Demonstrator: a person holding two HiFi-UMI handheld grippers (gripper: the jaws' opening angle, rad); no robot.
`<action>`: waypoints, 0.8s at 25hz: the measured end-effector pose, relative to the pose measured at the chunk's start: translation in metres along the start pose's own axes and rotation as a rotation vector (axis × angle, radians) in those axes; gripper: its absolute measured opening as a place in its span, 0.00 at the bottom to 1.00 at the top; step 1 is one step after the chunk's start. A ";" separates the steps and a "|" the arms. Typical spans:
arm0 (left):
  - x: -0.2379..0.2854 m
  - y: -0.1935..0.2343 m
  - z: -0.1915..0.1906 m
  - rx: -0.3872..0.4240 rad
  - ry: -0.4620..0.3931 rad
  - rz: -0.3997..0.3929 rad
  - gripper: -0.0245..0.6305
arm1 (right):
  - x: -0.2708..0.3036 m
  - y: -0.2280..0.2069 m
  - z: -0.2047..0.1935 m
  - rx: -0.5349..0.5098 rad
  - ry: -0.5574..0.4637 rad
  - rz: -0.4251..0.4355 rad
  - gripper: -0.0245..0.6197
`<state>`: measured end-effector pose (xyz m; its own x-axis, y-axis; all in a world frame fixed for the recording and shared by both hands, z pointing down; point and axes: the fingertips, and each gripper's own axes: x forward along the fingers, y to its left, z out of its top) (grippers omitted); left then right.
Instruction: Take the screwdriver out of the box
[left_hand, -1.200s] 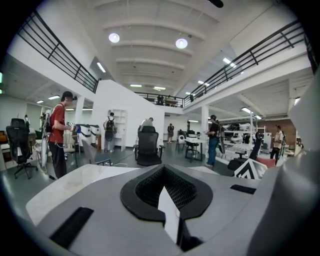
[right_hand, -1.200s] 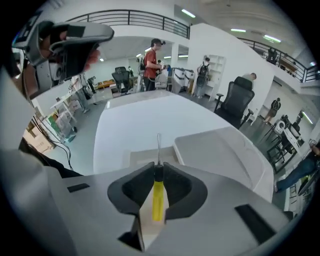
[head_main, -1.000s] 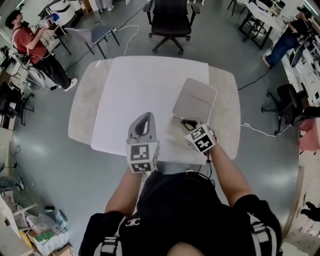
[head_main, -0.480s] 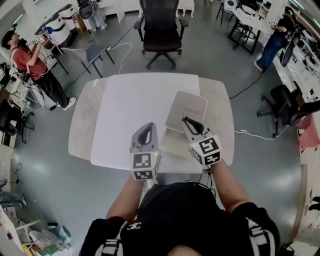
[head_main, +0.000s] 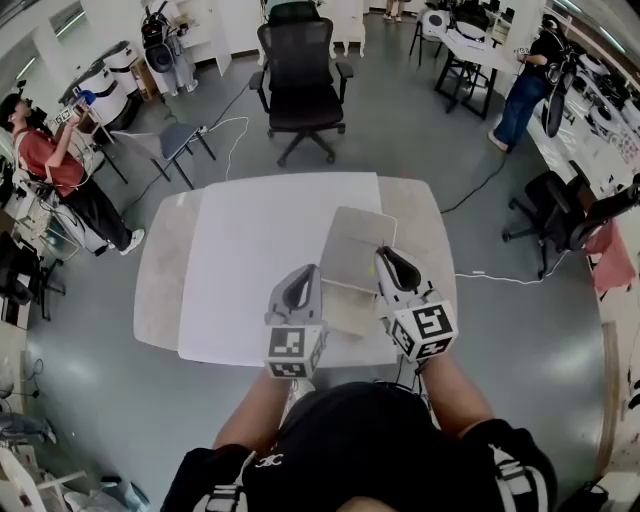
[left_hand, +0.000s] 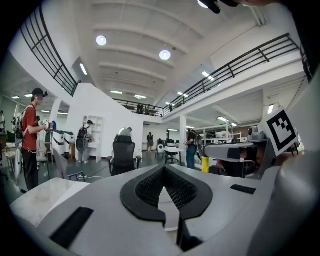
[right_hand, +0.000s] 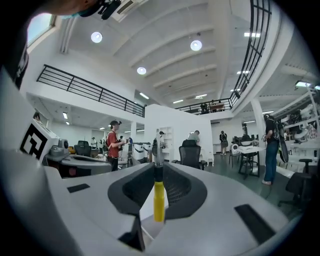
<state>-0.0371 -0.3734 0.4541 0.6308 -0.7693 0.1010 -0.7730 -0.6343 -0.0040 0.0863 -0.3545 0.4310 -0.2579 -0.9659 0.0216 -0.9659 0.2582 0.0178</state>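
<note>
Between the jaws of my right gripper (right_hand: 156, 167) stands a screwdriver (right_hand: 159, 199) with a yellow handle, its thin metal shaft pointing up past the fingertips. That gripper is shut on it and is held level above the table, by the right edge of the open grey box (head_main: 350, 250). The box's lid stands tilted back and the gripper bodies hide its inside. My left gripper (left_hand: 162, 169) is shut with nothing in it and hovers at the box's near left corner. In the head view, both the left gripper (head_main: 300, 278) and the right gripper (head_main: 386, 258) point away from me.
The box rests on a white-topped table (head_main: 240, 260) with beige ends. A black office chair (head_main: 297, 80) stands beyond the far edge. A person in red (head_main: 60, 160) is at the far left, another person (head_main: 525, 80) at the far right, with chairs and desks around them.
My right gripper has risen out of the box with the screwdriver and now points forward. The left gripper has lifted slightly. The view has tilted up toward the room.
</note>
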 end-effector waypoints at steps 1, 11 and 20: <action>0.002 -0.003 0.000 0.003 0.002 -0.007 0.06 | -0.002 -0.003 -0.001 0.003 0.001 -0.008 0.12; 0.013 -0.024 0.008 0.022 0.003 -0.046 0.06 | -0.011 -0.022 -0.003 0.007 0.007 -0.064 0.12; 0.012 -0.026 0.008 0.026 0.013 -0.045 0.06 | -0.014 -0.023 -0.005 0.016 -0.001 -0.077 0.12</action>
<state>-0.0090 -0.3670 0.4475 0.6640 -0.7389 0.1147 -0.7416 -0.6703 -0.0248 0.1120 -0.3470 0.4352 -0.1828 -0.9829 0.0202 -0.9831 0.1829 0.0033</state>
